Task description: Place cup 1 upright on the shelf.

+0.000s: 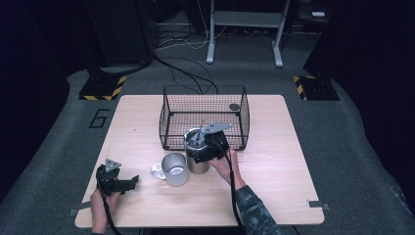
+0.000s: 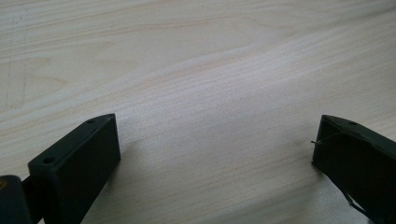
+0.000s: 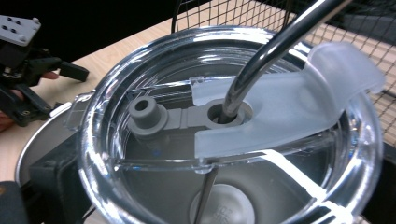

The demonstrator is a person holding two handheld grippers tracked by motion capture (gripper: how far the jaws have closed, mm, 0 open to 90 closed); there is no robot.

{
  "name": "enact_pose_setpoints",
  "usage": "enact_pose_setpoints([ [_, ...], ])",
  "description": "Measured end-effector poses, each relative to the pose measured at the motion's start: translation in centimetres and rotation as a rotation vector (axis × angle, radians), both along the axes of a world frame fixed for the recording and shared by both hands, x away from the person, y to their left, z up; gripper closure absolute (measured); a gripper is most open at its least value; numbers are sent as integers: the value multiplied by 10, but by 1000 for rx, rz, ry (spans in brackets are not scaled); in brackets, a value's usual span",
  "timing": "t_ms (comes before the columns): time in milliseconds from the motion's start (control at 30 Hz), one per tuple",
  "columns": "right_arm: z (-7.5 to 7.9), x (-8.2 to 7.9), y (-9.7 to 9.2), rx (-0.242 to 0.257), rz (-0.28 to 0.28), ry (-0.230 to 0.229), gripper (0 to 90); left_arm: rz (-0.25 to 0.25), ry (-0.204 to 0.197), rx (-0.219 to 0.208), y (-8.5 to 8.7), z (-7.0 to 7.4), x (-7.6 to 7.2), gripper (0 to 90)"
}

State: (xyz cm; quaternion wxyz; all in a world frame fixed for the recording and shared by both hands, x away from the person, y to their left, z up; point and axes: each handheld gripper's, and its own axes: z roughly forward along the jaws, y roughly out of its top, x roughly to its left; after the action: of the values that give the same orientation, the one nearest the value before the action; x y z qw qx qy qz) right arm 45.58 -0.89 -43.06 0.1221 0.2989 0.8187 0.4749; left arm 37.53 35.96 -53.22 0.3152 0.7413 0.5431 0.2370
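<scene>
a large dark "6" (image 1: 100,118) is marked on the grey floor (image 1: 58,147) just left of the table's far left corner (its top leans toward the table). in the right gripper view, raised lettering shows on a round disc (image 3: 227,204) seen through the clear lid (image 3: 116,154), too blurred to read.

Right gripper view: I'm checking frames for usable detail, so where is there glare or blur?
Right gripper view: bright glare streaks on the clear lid, metal straw sharp. Left gripper view: table grain soft. High view: table evenly lit, surroundings dark.
</scene>
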Motion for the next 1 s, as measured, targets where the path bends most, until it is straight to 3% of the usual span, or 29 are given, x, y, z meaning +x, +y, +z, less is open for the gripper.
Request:
enact_pose_setpoints([
  [133, 1, -3, 1, -17, -10, -30, 23, -1, 0, 1, 0, 0, 0, 7],
  [167, 2, -4, 2, -27, -13, -55, 28, -2, 1, 2, 0, 0, 0, 7],
  [500, 3, -9, 0, -19, -20, -62, 34, 0, -1, 1, 0, 0, 0, 7],
  [1000, 15, -15, -10, -50, -47, -87, 34, 0, -1, 0, 0, 0, 0, 7],
])
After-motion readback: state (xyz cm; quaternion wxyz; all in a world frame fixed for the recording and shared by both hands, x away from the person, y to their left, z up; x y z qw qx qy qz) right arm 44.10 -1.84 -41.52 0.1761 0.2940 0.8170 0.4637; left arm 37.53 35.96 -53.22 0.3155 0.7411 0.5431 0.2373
